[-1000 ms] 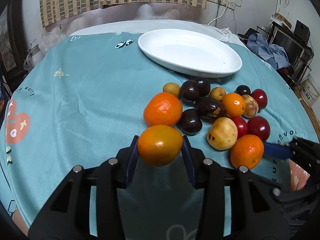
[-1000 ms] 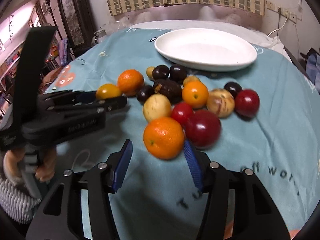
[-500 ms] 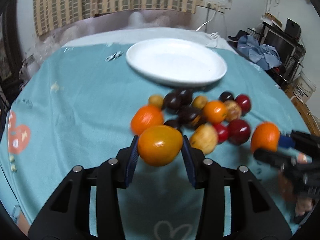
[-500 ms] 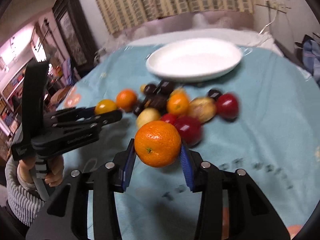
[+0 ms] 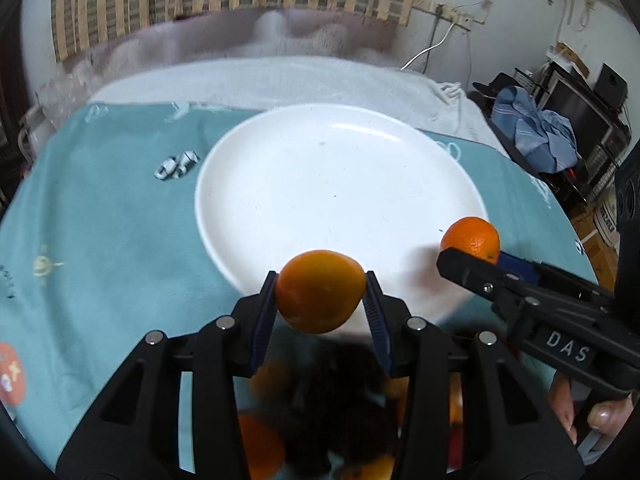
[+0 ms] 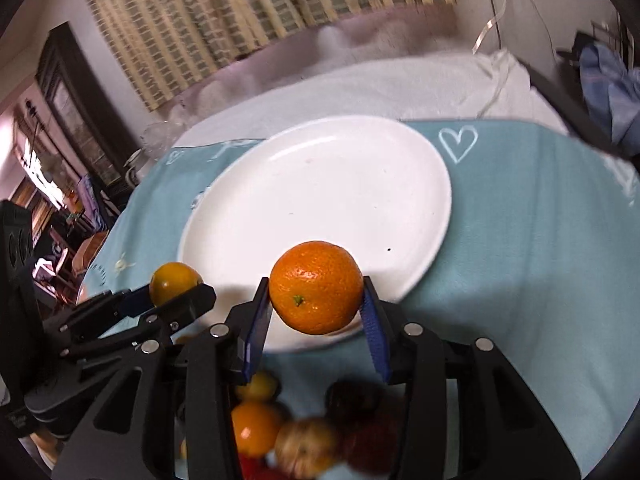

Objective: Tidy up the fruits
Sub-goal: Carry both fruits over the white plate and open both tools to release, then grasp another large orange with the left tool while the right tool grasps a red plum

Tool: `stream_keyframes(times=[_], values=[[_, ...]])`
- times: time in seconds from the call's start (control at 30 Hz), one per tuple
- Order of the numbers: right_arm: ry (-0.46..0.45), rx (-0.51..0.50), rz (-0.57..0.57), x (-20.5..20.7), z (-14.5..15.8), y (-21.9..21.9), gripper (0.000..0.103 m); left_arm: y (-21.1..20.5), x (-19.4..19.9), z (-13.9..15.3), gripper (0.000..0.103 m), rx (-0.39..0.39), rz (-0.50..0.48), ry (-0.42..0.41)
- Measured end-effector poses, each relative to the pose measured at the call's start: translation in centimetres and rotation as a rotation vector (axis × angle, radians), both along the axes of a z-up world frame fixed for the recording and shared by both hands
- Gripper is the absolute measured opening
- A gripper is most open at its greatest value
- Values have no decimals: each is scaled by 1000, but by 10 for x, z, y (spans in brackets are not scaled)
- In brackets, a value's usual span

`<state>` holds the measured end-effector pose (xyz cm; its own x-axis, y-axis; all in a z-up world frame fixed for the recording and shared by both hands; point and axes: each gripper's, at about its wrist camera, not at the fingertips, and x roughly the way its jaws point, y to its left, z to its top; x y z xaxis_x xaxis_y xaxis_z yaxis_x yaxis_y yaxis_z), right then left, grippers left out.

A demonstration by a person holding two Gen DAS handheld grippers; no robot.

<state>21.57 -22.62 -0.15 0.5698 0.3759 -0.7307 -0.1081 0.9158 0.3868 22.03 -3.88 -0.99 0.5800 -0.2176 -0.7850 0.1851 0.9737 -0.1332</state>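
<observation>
Both clamped on round, firm, slightly slick oranges over the near rim of the white plate (image 5: 248, 168), left gripper (image 5: 320, 294) pinching its orange (image 5: 318, 290) mid-girth, right gripper (image 6: 316, 296) squeezing its orange (image 6: 316, 292) likewise, best gripped across the widest part

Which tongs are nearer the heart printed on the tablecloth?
Right. The right tongs, shut on an orange, hover over the plate's near-right rim, on the heart's side; the left tongs are further left along that near rim.
</observation>
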Motion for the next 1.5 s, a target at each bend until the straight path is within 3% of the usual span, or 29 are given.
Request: stream_keyframes(times=[0.03, 0.07, 0.13, 0.2, 0.37, 0.4, 0.47, 0.57, 0.67, 0.83, 1.0, 1.1, 1.4, 1.43, 1.5], values=[[-7, 25, -1, 1, 0, -3, 52, 0, 3, -3, 48, -5, 0, -1], [-20, 39, -1, 1, 1, -4, 67, 0, 4, -4, 54, -11, -5, -10], [-83, 32, -32, -7, 11, -10, 79, -2, 1, -4, 64, -11, -21, -24], [-116, 23, -41, -12, 17, -11, 79, -1, -5, -1, 79, -4, -19, -45], [-144, 15, 5, -43, 29, -9, 80, 22, -29, 10, 87, 22, 45, -94], [-160, -6, 13, -53, 32, -7, 82, 32, -40, 11, 91, 19, 69, -111], [-223, -60, 52, -80, 41, -3, 98, 49, -63, 10, 94, 10, 87, -137], [-288, -160, 127, -114, 44, 3, 100, 65, -97, 2, 97, -43, 70, -190], [-274, -157, 157, -137, 32, 1, 100, 74, -116, -9, 98, -44, 92, -197], [-302, -146, 100, -148, 23, -8, 100, 58, -123, -16, 98, 118, 91, -208], [-231, -82, 116, -138, 13, -13, 100, 58, -107, -28, 98, 128, 111, -136], [-173, -56, 105, -130, 10, -15, 100, 63, -104, -25, 98, 140, 157, -152], [-155, -31, 38, -125, 0, -33, 100, 59, -106, -29, 97, 104, 80, -155], [-142, -38, 24, -123, -2, -35, 100, 59, -106, -29, 95, 92, 76, -153], [-101, -5, 17, -119, -5, -40, 100, 61, -101, -31, 75, 70, 66, -136]])
